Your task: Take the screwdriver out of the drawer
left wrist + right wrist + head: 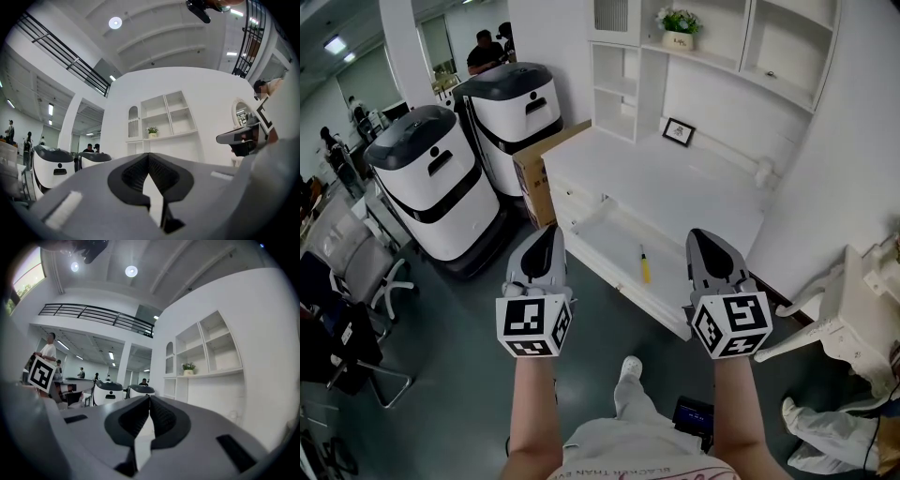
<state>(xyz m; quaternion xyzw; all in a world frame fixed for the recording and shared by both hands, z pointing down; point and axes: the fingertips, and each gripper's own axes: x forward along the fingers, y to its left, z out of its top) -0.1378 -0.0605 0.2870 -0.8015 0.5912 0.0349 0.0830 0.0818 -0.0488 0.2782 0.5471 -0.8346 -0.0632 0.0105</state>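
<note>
A yellow-handled screwdriver [644, 265] lies in the open white drawer [609, 272] of the white desk [675, 187]. My left gripper [546, 232] hangs in front of the drawer's left part, jaws together and empty. My right gripper [705, 239] hangs level over the drawer's right end, to the right of the screwdriver, also shut with nothing held. In the left gripper view the left gripper [148, 157] shows closed tips; the right gripper view shows the right gripper [150, 399] the same. Both point toward the white shelf unit [206, 352]. The screwdriver is hidden in both gripper views.
Two white-and-black machines [431, 178] and a cardboard box [534, 169] stand left of the desk. A framed picture [679, 131] rests on the desk and a potted plant [678, 26] on the shelf. A white chair [853, 319] is at the right, grey chairs [356, 262] at the left.
</note>
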